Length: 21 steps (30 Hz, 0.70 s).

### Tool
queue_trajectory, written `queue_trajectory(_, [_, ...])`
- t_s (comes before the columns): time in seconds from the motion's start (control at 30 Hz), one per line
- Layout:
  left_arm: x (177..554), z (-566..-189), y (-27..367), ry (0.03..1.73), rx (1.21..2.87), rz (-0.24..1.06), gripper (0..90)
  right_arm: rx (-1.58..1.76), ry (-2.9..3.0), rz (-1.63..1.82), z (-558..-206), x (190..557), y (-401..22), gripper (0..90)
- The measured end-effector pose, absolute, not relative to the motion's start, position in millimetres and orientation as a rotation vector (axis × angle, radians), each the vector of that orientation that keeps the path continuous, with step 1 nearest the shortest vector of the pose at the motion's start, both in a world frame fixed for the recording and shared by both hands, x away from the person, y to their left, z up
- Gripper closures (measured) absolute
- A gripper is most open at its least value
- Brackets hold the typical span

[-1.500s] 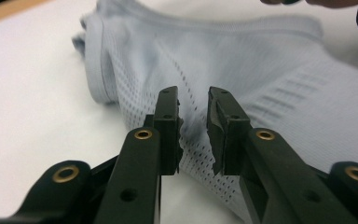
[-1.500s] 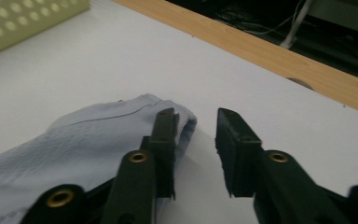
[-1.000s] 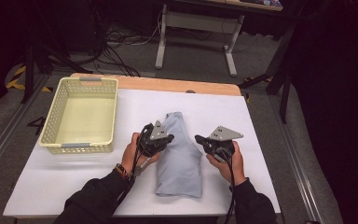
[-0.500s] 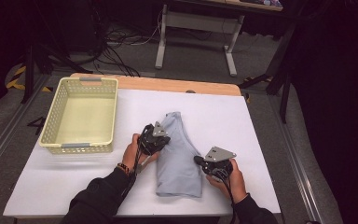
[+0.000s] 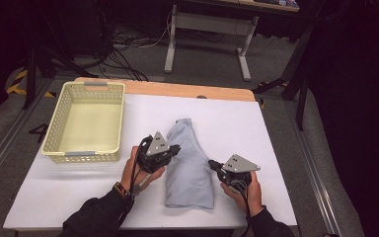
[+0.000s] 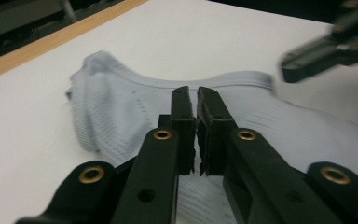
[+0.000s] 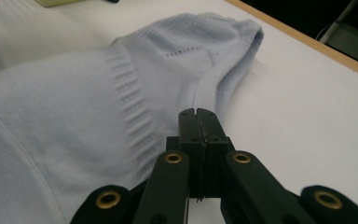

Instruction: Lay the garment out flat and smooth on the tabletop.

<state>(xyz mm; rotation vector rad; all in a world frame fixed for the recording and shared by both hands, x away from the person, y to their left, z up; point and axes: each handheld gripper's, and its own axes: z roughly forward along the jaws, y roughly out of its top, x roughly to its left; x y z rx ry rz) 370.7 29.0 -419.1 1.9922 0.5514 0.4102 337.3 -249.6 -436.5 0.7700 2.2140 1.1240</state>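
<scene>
Overhead, your left gripper (image 5: 173, 149) meets the left edge of the folded pale-blue garment (image 5: 190, 165) on the white table (image 5: 276, 148); your right gripper (image 5: 212, 163) touches its right edge. A yellow basket (image 5: 84, 122) stands well apart, far left.

Along the left gripper (image 6: 195, 98), the jaws sit nearly together with a thin gap, over the garment (image 6: 121, 112); whether they pinch fabric, you cannot tell.

Along the right gripper (image 7: 197, 113), the jaws are pressed together at the garment's (image 7: 74, 107) edge seam.

Lab or workshop recording bay: white tabletop (image 5: 256, 123), loose cables (image 5: 128, 42) on floor at 11 o'clock, metal stand (image 5: 207, 29) at 12, dark surrounds
</scene>
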Motion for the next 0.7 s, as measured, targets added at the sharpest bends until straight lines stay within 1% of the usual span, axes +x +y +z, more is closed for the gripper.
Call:
queue_trajectory(0.03, [365.1,-418.0,28.2,0.528,1.995,0.372,80.7,0.76,2.211,1.13,-435.4,336.8,-246.7,89.7])
queue_trajectory(0.07, [365.1,-418.0,28.2,0.528,1.995,0.372,79.1,0.76,2.211,1.13,-435.4,336.8,-246.7,89.7])
queue_trajectory(0.1, [349.5,-418.1,25.8,0.463,2.023,0.324,79.9,0.739,2.223,1.133,-436.4,337.1,-238.5,89.7])
queue_trajectory(0.17, [340.2,-421.4,25.3,0.421,2.04,0.28,81.6,0.739,2.239,1.137,-438.9,338.7,-233.8,89.7])
queue_trajectory(0.27, [319.7,-434.8,20.5,0.331,2.139,0.252,82.9,0.76,2.262,1.145,-444.3,344.6,-228.7,89.8])
queue_trajectory(0.3, [319.7,-434.8,20.5,0.331,2.139,0.252,83.1,0.761,2.263,1.139,-445.2,345.7,-227.7,89.8])
queue_trajectory(0.37, [307.5,-451.7,12.1,0.286,2.22,0.279,84.9,0.755,2.263,1.129,-446.3,346.3,-226.4,89.8])
queue_trajectory(0.43, [305.2,-463.1,4.0,0.241,2.292,0.299,88.6,0.738,2.284,1.08,-450.2,347.4,-224.4,89.8])
queue_trajectory(0.47, [305.5,-467.0,2.3,0.241,2.297,0.29,89.7,0.73,2.3,1.06,-452.9,348.3,-223.7,89.8])
queue_trajectory(0.53, [307.0,-471.0,2.5,0.254,2.276,0.26,89.9,0.724,2.317,1.023,-458.2,350.0,-224.0,89.8])
queue_trajectory(0.7, [309.3,-471.6,3.3,0.247,2.264,0.239,89.9,0.748,2.31,0.974,-460.5,355.0,-230.7,89.9])
